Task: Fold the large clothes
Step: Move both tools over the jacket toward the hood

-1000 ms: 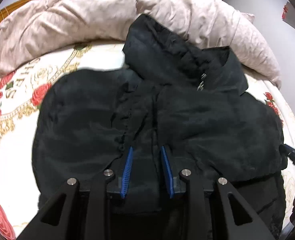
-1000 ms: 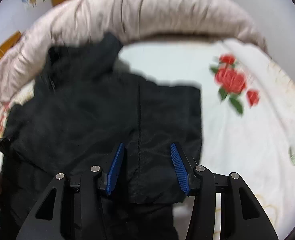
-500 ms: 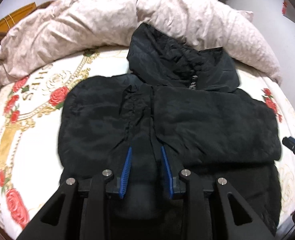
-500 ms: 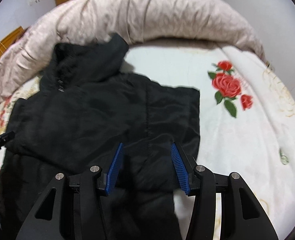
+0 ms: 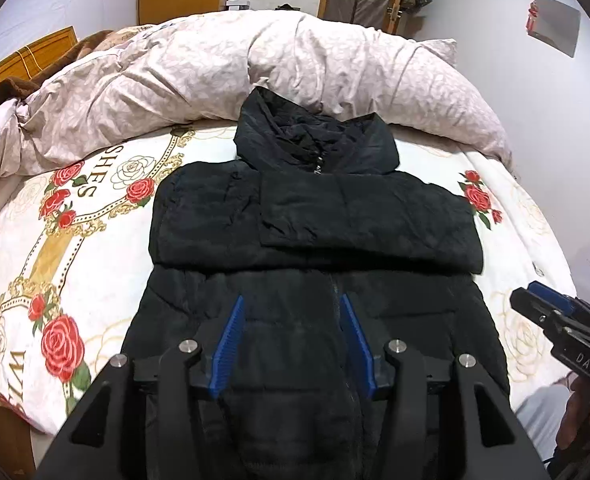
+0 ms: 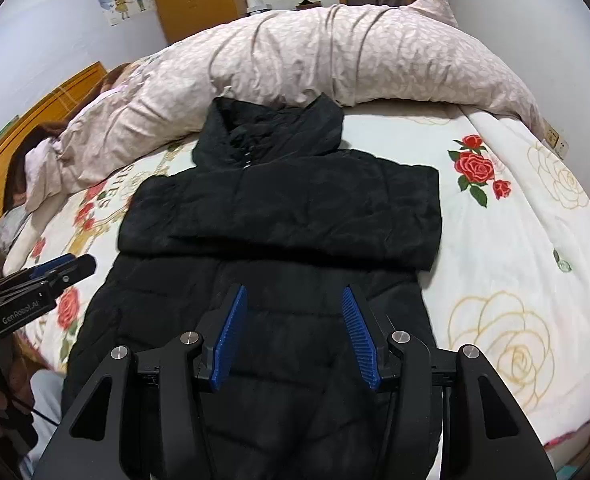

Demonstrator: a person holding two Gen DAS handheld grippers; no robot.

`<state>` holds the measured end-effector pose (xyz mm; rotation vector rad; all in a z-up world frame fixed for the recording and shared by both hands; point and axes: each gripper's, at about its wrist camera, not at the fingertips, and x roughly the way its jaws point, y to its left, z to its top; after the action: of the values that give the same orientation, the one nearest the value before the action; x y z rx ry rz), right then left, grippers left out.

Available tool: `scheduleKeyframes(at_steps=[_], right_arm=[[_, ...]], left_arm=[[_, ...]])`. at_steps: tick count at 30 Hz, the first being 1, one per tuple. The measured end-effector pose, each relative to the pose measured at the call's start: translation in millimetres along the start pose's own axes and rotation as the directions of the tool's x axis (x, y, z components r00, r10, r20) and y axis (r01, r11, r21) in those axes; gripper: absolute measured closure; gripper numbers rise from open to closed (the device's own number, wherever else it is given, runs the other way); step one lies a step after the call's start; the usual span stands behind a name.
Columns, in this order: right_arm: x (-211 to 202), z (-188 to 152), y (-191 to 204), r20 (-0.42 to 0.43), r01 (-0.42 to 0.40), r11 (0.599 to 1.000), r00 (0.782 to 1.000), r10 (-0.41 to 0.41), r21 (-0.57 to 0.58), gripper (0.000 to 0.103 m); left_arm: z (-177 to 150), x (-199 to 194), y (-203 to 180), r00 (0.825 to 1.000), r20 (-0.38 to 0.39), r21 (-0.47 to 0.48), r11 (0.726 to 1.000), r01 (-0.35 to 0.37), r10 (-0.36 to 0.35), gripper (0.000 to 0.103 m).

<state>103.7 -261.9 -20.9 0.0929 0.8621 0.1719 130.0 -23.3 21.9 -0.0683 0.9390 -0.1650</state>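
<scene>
A black padded hooded jacket (image 5: 315, 240) lies flat on the bed, also in the right wrist view (image 6: 287, 216). Both sleeves are folded across the chest in a band, and the hood (image 5: 315, 140) points toward the duvet. My left gripper (image 5: 293, 320) is open and empty above the jacket's lower front. My right gripper (image 6: 293, 312) is open and empty above the lower body. The right gripper shows at the right edge of the left wrist view (image 5: 555, 316). The left gripper shows at the left edge of the right wrist view (image 6: 51, 276).
The rose-patterned bedsheet (image 5: 67, 240) covers the bed and shows in the right wrist view (image 6: 515, 240). A bunched pinkish duvet (image 5: 255, 72) lies across the far side. A wooden headboard (image 6: 47, 104) stands at the left. Walls and doors are behind.
Both grippers have pulled back and up from the jacket. The left jaws have opened wider. The folded sleeves now lie flat across the chest.
</scene>
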Motion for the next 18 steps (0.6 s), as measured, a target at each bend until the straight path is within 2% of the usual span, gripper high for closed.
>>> scheduleKeyframes(at_steps=[8, 18], right_arm=[[-13.7, -2.3, 12.8, -0.002, -0.017, 1.000, 1.000, 0.017, -0.026, 0.052], [-0.4, 11.2, 12.2, -0.016, -0.033, 0.999, 0.999, 0.032, -0.028, 0.051]], left_arm=[[-12.3, -18.6, -15.6, 1.000, -0.010, 0.003, 1.000, 0.021, -0.021, 0.051], [2.9, -9.0, -17.8, 0.999, -0.023, -0.010, 1.000, 0.028, -0.028, 0.051]])
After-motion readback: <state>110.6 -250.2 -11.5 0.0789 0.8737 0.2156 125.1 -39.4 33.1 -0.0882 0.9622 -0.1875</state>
